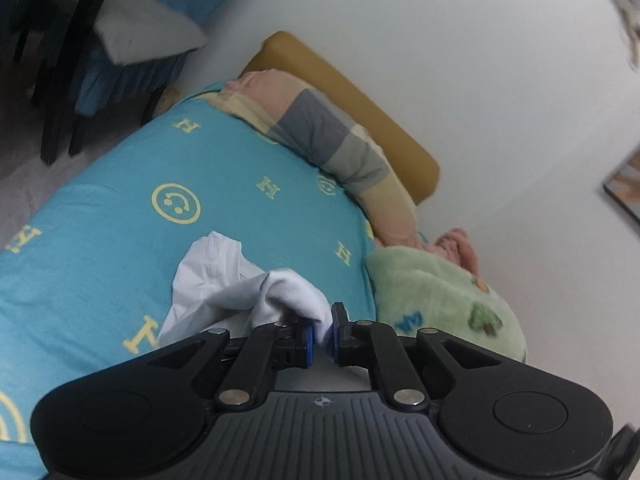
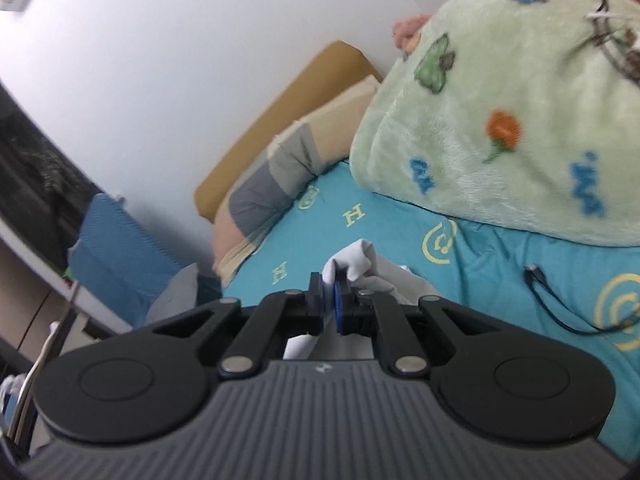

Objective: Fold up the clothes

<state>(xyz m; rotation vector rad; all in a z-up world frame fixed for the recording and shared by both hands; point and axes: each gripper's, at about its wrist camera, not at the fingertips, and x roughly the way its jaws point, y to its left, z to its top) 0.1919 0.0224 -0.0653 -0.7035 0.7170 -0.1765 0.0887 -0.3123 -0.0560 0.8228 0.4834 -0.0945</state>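
A white garment (image 1: 224, 284) hangs bunched over the turquoise bed sheet (image 1: 120, 184). My left gripper (image 1: 322, 330) is shut on a fold of it, with the cloth trailing out to the left. In the right wrist view my right gripper (image 2: 330, 300) is shut on another part of the same white garment (image 2: 360, 260), which bunches up just beyond the fingertips and drops below the jaws. Most of the garment under both grippers is hidden.
A green fleece blanket (image 2: 520, 120) is piled on the bed to the right. A patchwork pillow (image 1: 332, 136) lies against a mustard headboard (image 1: 360, 92) by the white wall. A black cable (image 2: 560, 308) lies on the sheet. A blue-covered chair (image 1: 132, 40) stands beside the bed.
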